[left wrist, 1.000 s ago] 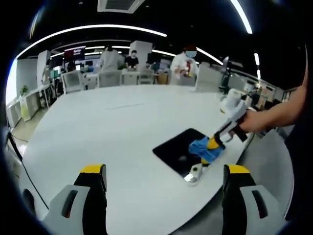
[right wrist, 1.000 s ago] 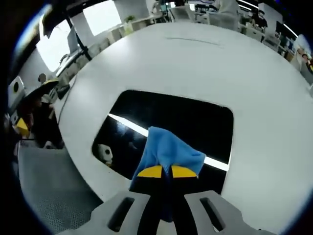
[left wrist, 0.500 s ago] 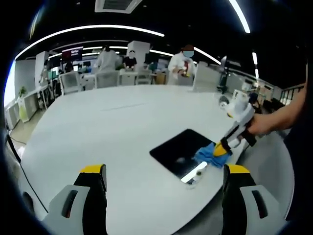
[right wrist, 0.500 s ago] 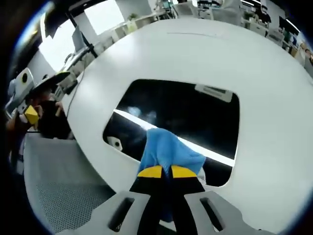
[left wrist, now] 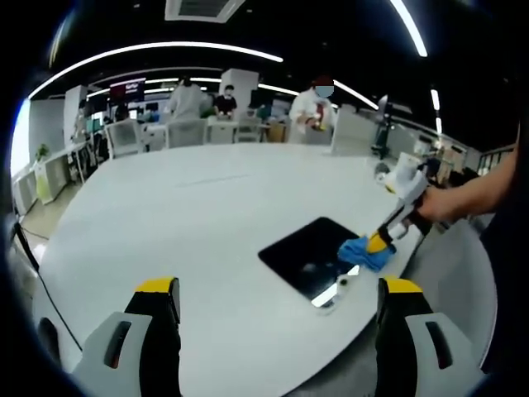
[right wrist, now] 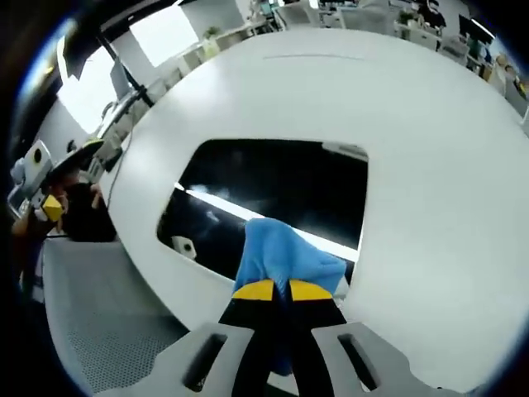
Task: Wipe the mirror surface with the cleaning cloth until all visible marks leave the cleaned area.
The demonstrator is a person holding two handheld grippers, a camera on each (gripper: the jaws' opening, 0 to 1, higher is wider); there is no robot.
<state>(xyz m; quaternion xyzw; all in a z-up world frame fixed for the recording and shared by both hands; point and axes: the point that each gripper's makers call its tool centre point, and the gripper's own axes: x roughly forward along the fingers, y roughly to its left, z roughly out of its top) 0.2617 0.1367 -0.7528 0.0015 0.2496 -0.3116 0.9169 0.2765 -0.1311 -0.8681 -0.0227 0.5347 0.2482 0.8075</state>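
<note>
Left gripper (left wrist: pixel 277 298), lower frame: jaws wide apart, holding nothing, above white table (left wrist: pixel 182 215). Centre-right: dark mirror (left wrist: pixel 310 258) lying flat near the table edge. Right gripper (right wrist: pixel 277 290): jaws clamped on blue cleaning cloth (right wrist: pixel 285 258), pressed against the mirror's near edge.

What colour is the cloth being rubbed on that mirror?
The cleaning cloth is plain bright blue, clearest in the right gripper view.

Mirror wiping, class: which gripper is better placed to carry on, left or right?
Right. The right gripper is shut on the blue cloth over the mirror; the left gripper is open, away from it.
</note>
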